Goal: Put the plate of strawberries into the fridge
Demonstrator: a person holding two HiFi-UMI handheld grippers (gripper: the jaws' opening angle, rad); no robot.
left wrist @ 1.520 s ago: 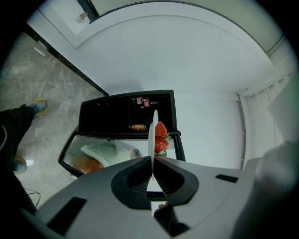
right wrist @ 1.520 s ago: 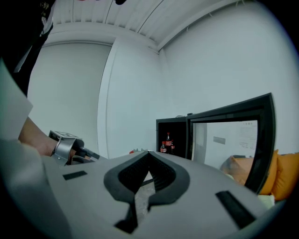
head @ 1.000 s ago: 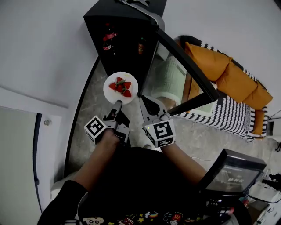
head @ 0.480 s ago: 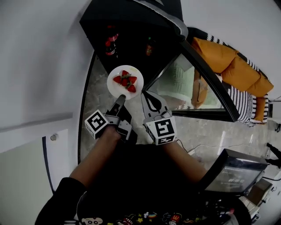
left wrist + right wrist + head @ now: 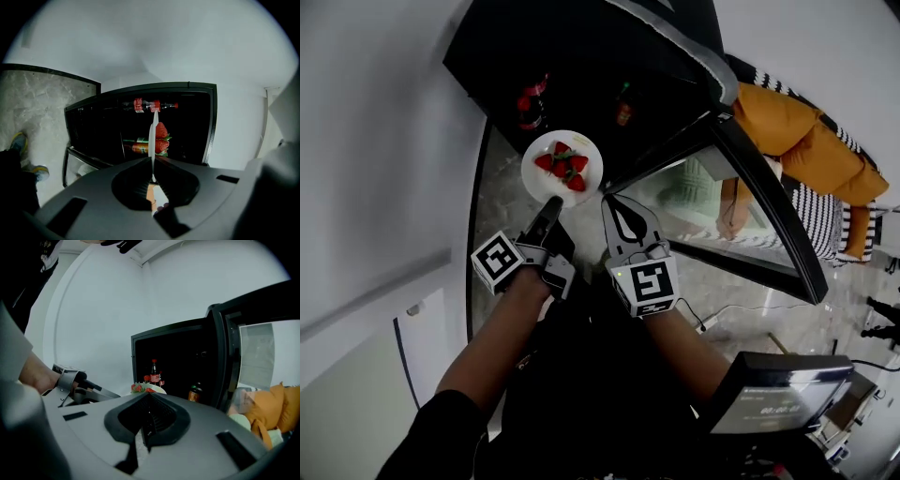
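A white plate (image 5: 542,180) carrying several red strawberries (image 5: 563,168) hangs in front of the open black fridge (image 5: 581,66). My left gripper (image 5: 553,203) is shut on the plate's near rim. In the left gripper view the plate (image 5: 153,136) shows edge-on, strawberries (image 5: 161,137) to its right, the dark fridge interior (image 5: 103,126) behind. My right gripper (image 5: 623,211) is shut and empty, just right of the left one, below the plate. From the right gripper view the plate (image 5: 154,389) and left gripper (image 5: 96,391) sit ahead-left of the fridge opening.
The fridge's glass door (image 5: 741,206) stands swung open to the right. Bottles stand inside: a red-labelled one (image 5: 528,103) at left, another (image 5: 624,105) further right. An orange, striped sofa (image 5: 811,150) is beyond the door. A white wall (image 5: 375,141) borders the left.
Both grippers and the plate have moved closer to the fridge opening; the fridge now fills more of the head view. The left gripper's hold on the plate is unchanged.
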